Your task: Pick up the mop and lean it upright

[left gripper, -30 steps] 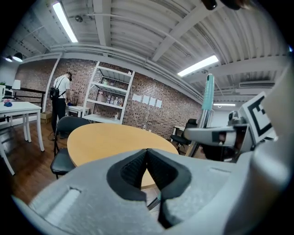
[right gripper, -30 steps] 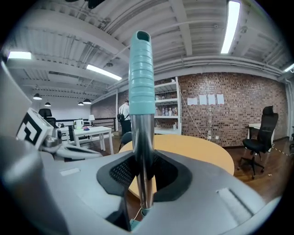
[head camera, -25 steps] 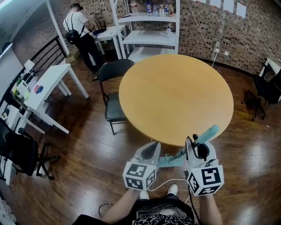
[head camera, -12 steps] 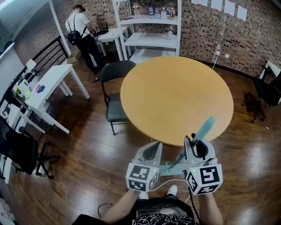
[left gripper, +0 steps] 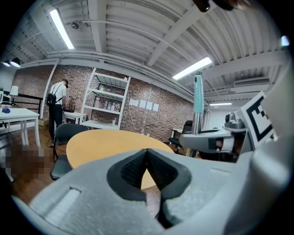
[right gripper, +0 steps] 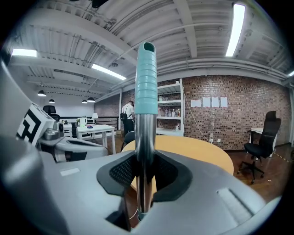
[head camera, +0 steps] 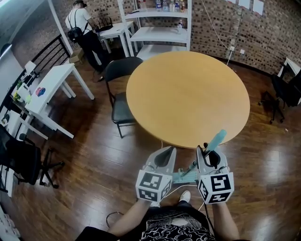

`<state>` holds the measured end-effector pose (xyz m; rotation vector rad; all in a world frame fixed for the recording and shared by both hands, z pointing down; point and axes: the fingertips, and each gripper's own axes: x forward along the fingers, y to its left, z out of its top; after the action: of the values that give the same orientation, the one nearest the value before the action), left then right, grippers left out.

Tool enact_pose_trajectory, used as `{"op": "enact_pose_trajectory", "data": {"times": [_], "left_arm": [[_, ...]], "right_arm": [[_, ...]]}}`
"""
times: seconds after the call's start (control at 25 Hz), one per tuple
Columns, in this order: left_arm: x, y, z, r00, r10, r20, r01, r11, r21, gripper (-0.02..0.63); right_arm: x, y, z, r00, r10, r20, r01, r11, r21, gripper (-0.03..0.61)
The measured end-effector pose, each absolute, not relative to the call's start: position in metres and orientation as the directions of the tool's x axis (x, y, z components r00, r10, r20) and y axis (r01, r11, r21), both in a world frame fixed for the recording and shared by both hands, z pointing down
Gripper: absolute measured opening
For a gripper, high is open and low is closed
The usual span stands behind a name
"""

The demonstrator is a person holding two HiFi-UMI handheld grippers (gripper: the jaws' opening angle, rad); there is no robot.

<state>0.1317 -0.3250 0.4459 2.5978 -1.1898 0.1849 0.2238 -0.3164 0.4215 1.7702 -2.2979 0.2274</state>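
The right hand-held gripper (right gripper: 144,172) is pinching the mop (right gripper: 146,82) by its metal pole, holding it nearly upright just off the table's (head camera: 188,99) near edge. The left hand-held gripper (left gripper: 147,166) is hovering alongside, jaws pressed together on nothing.

Shared indoor work space, a lab or loft-style office.

Bare brick wall (head camera: 221,23) runs along the far and right sides, with paper sheets (head camera: 257,6) pinned up. Dark plank floor (head camera: 94,155). The ceiling is open, showing exposed beams (left gripper: 183,27) and tube lights (left gripper: 61,28).

A round wooden table (head camera: 188,96) stands at centre, a black chair (head camera: 120,77) at its left. A white shelf unit (head camera: 160,33) at the far wall carries bottles (head camera: 169,5). A white desk (head camera: 49,89) at left holds small gear. A person (head camera: 84,28) stands at a far bench (head camera: 113,32). Swivel chair (head camera: 282,94) at right.
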Motion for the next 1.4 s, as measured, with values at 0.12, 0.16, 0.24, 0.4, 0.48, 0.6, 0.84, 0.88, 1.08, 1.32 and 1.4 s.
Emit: {"op": "enact_pose_trajectory", "data": {"times": [0.12,0.16,0.24,0.4,0.48,0.6,0.84,0.88,1.08,1.32,1.4], "left_arm": [[0.137,-0.324,0.443,0.657,-0.718,0.230,-0.754,-0.627,0.194,0.003],[0.139,-0.324,0.443,0.658,-0.717,0.230,-0.753,-0.629,0.193,0.003],[0.143,-0.322,0.444,0.661,-0.713,0.233,-0.750,-0.633,0.192,0.003],[0.145,-0.320,0.446,0.664,-0.707,0.243,-0.747,-0.637,0.189,0.003],[0.144,-0.319,0.447,0.662,-0.707,0.247,-0.749,-0.636,0.186,0.003],[0.141,-0.320,0.448,0.655,-0.712,0.252,-0.755,-0.629,0.185,0.003],[0.140,-0.322,0.452,0.648,-0.715,0.262,-0.761,-0.622,0.185,0.003],[0.140,-0.322,0.454,0.648,-0.714,0.265,-0.761,-0.622,0.185,0.003],[0.142,-0.325,0.459,0.645,-0.710,0.281,-0.763,-0.618,0.190,0.003],[0.150,-0.330,0.462,0.650,-0.702,0.292,-0.759,-0.622,0.194,0.003],[0.152,-0.332,0.464,0.648,-0.701,0.297,-0.760,-0.621,0.192,0.003]], "right_arm": [[0.227,-0.314,0.447,-0.239,-0.916,0.322,-0.966,0.257,0.014,0.084],[0.228,-0.312,0.458,-0.236,-0.909,0.343,-0.967,0.256,0.013,0.084],[0.230,-0.308,0.478,-0.230,-0.894,0.384,-0.968,0.252,0.007,0.084],[0.230,-0.304,0.505,-0.223,-0.873,0.434,-0.969,0.246,-0.002,0.084],[0.231,-0.303,0.515,-0.218,-0.864,0.453,-0.971,0.241,-0.007,0.083],[0.232,-0.302,0.529,-0.212,-0.852,0.479,-0.972,0.234,-0.014,0.083],[0.225,-0.309,0.552,-0.227,-0.828,0.512,-0.966,0.258,-0.012,0.083],[0.223,-0.311,0.554,-0.230,-0.828,0.511,-0.965,0.262,-0.010,0.083],[0.221,-0.329,0.554,-0.233,-0.839,0.491,-0.964,0.268,-0.001,0.084],[0.222,-0.359,0.556,-0.244,-0.840,0.484,-0.959,0.282,0.006,0.086],[0.224,-0.370,0.557,-0.245,-0.838,0.487,-0.959,0.283,0.006,0.086]]}}
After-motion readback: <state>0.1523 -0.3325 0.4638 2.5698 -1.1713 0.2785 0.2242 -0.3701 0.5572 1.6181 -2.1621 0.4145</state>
